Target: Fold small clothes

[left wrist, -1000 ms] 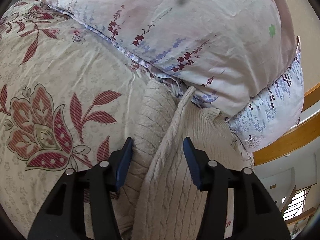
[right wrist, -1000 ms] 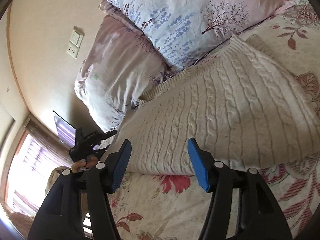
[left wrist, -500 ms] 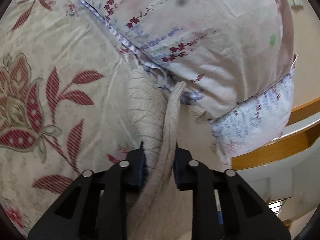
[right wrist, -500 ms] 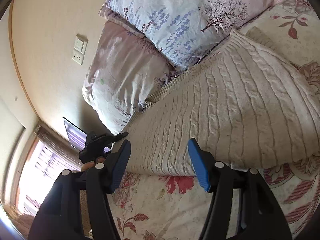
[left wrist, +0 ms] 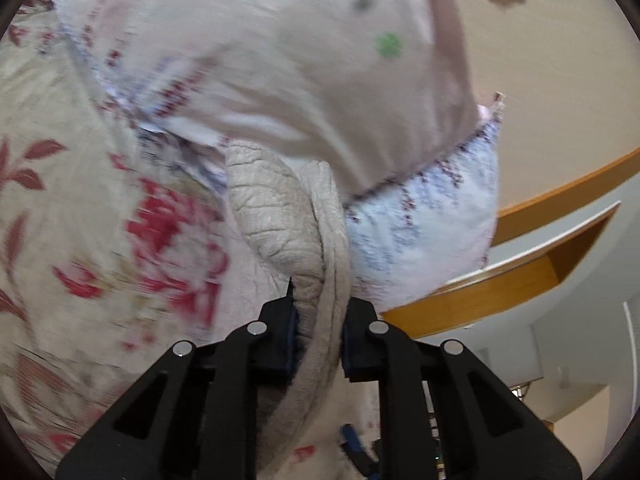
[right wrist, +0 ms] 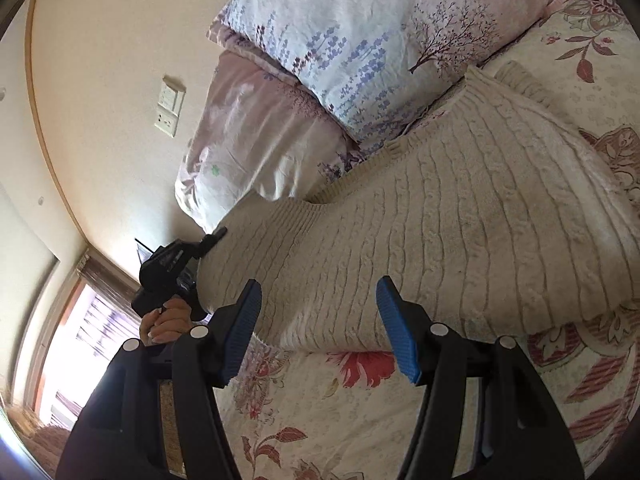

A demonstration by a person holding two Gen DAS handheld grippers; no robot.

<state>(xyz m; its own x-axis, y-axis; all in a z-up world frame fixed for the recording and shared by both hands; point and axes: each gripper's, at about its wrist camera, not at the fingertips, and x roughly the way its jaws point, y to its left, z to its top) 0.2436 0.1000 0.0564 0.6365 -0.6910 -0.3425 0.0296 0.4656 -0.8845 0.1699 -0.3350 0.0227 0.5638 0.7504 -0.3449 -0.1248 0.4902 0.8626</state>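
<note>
Cream cable-knit is what we are working with: a small sweater [right wrist: 460,216] spread across the floral bedspread [right wrist: 360,420], its upper edge lying against the stacked pillows [right wrist: 360,40]. Our left gripper [left wrist: 318,344] has just been closing, and its pads now pinch a bunched edge of the knit, which rises from the bed in a ridge between the jaws. In the right wrist view that same gripper, held in a hand [right wrist: 166,322], shows at the sweater's far side, where the fabric is peeling up off the bedspread. Our right gripper [right wrist: 318,328] hovers with its blue pads spread apart just short of the near hem, touching nothing.

We judge this to be the first fold, with one side lifted for carrying across the body. The next move likely calls for drawing that edge over the middle while the right gripper takes hold of or steadies the hem, so the knit does not slide.
</note>
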